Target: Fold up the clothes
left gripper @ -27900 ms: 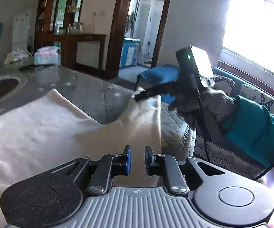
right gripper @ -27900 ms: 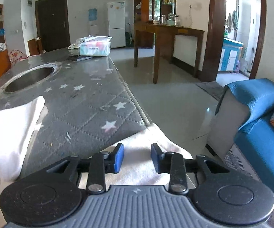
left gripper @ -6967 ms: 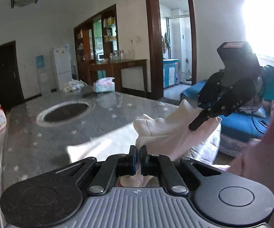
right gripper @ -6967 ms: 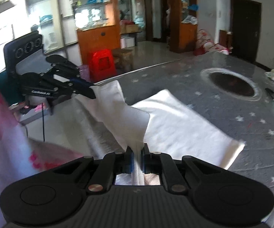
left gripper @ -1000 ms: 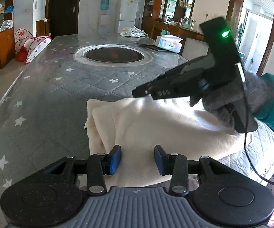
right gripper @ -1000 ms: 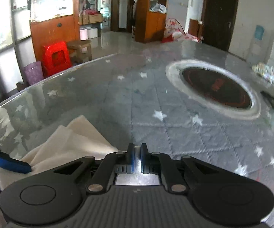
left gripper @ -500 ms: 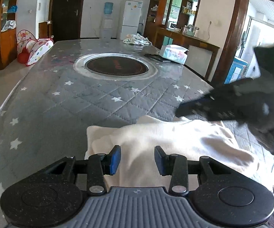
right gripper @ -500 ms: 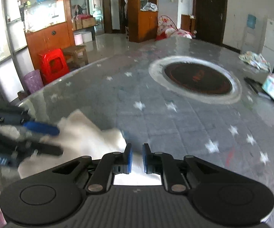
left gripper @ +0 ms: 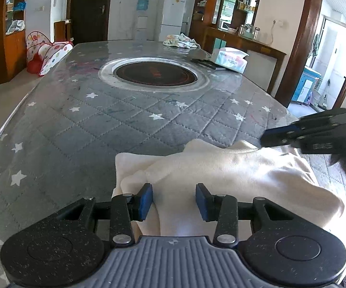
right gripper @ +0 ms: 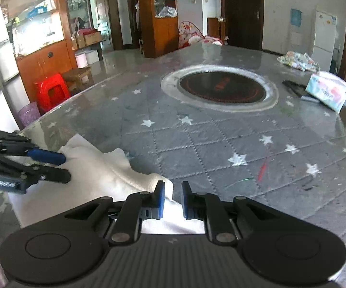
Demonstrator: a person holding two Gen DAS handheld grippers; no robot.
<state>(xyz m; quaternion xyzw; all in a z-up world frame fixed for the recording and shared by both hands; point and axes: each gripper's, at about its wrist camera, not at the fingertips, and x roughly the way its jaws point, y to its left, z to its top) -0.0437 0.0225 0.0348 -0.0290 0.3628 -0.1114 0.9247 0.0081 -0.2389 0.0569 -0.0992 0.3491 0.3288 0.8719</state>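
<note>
A cream garment (left gripper: 232,175) lies folded in a thick bundle at the near edge of the grey star-quilted table (left gripper: 129,124). My left gripper (left gripper: 174,201) is open just above its near left part, holding nothing. My right gripper (right gripper: 173,200) is open, its jaws a small gap apart over the garment's (right gripper: 105,168) right corner. In the left wrist view the right gripper (left gripper: 268,136) reaches in from the right at the garment's far edge. In the right wrist view the left gripper (right gripper: 60,165) hovers over the garment's left side.
A round inset cooktop (left gripper: 156,73) sits mid-table. A tissue pack (left gripper: 230,58), a dark flat object (left gripper: 202,62) and a crumpled cloth (left gripper: 181,40) lie at the far end. A red stool (right gripper: 51,91) and a purple bin (right gripper: 29,115) stand on the floor left of the table.
My right gripper has opened and let go of the garment, then drawn back to the right. The left gripper stays open and has pulled back a little from the bundle.
</note>
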